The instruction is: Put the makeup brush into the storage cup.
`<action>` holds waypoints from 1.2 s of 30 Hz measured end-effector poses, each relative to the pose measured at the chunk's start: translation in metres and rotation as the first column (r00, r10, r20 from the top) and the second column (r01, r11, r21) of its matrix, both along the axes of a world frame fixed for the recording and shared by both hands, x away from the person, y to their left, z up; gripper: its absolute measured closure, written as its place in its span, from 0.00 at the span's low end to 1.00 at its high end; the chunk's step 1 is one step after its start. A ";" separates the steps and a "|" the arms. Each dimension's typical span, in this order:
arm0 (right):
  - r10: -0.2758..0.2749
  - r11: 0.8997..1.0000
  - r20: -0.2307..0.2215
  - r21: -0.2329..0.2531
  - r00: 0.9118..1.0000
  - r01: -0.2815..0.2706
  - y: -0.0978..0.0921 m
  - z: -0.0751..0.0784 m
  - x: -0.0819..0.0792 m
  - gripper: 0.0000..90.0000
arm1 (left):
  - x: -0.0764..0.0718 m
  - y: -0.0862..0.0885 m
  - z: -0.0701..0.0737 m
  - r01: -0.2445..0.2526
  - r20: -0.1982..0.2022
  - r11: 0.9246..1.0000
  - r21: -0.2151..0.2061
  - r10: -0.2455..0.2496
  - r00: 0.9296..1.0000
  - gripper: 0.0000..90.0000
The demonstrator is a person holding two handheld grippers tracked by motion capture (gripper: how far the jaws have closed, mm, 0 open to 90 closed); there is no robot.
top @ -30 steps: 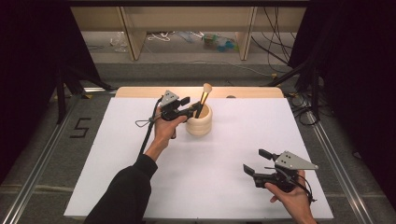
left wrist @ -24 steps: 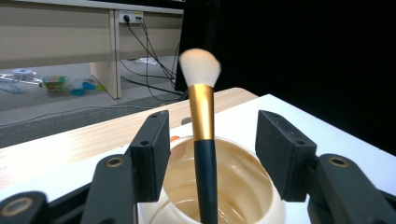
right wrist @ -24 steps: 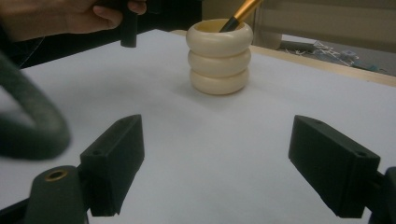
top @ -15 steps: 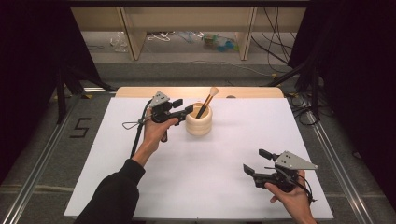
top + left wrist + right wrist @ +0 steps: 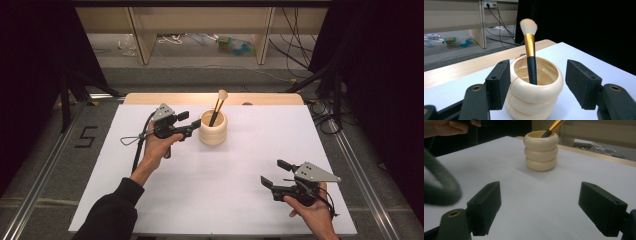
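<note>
the left claw [image 5: 192, 125] is being held open beside the cream holder [image 5: 213, 128] with its brush [image 5: 218, 106] near the tabletop's [image 5: 240, 165] far edge, while the right claw [image 5: 275, 173] is being kept open near the front right corner.

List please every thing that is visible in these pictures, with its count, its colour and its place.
Ribbed cream ceramic holder: one, cream, far middle of the table, between the left gripper's open jaws but apart from them.
Makeup brush with black handle, gold ferrule and pale bristles: one, standing tilted inside the holder.
White table cover: one, white, over the wooden table.
Left gripper: one, black, open, just left of the holder.
Right gripper: one, black, open, near right of the table, holding nothing.
</note>
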State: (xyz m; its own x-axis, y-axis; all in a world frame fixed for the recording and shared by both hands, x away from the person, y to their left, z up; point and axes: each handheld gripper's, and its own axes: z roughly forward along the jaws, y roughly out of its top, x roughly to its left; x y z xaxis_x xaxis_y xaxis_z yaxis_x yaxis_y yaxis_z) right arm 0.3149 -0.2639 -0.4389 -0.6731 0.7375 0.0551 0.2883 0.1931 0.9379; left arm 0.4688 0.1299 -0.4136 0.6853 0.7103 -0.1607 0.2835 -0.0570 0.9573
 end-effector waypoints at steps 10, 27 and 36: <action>0.002 1.000 -0.005 0.003 1.000 -0.002 0.001 0.000 -0.001 0.22 | -0.024 0.012 0.004 0.030 0.012 1.000 0.009 -0.030 0.999 0.40; 0.008 1.000 -0.002 0.005 1.000 -0.008 0.001 0.000 0.000 0.22 | -0.061 0.031 0.006 0.060 0.021 0.998 0.034 -0.061 0.998 0.36; 0.005 1.000 0.002 0.000 1.000 -0.005 0.001 0.000 -0.001 0.22 | -0.078 0.041 0.001 0.060 0.018 0.998 0.035 -0.060 0.998 0.34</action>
State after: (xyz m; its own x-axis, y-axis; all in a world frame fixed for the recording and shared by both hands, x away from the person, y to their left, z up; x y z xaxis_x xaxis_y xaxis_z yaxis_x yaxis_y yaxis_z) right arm 0.3142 -0.2629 -0.4385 -0.6770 0.7340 0.0541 0.2855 0.1941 0.9385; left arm 0.3910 0.1708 -0.4122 0.7295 0.6728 -0.1230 0.2603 -0.1068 0.9596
